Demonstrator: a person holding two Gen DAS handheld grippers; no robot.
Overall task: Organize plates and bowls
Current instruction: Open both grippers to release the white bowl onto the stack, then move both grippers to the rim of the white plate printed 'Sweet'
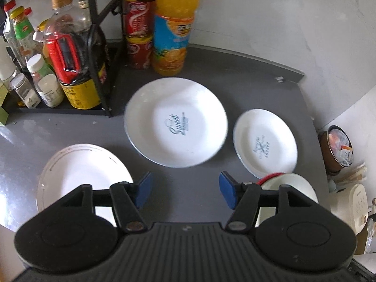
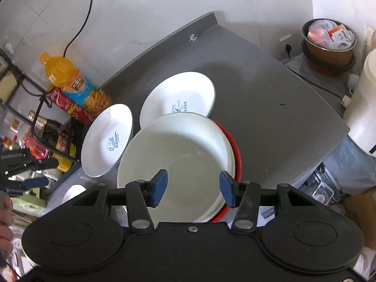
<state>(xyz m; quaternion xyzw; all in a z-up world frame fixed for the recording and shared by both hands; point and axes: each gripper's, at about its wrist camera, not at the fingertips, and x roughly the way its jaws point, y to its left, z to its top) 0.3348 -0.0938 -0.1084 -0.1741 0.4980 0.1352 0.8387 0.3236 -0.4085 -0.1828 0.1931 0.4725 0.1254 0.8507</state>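
A large white plate with "Sweet" lettering (image 1: 176, 122) lies on the grey counter (image 1: 246, 75); it also shows in the right wrist view (image 2: 108, 138). A smaller white "Bakery" plate (image 1: 264, 141) lies to its right, also seen from the right wrist (image 2: 181, 94). A white plate with a thin line rim (image 1: 82, 171) lies at the near left. A white bowl nested in a red-rimmed bowl (image 2: 178, 162) sits below my right gripper (image 2: 192, 188), which is open and empty. My left gripper (image 1: 185, 190) is open and empty above bare counter; the bowl (image 1: 289, 185) shows at its right.
A black wire rack with bottles and jars (image 1: 58, 58) stands at the back left. An orange juice bottle (image 1: 175, 23) and red cans (image 1: 138, 28) stand behind the plates. A brown pot (image 2: 329, 44) and a white appliance (image 2: 362, 108) stand off the counter's right end.
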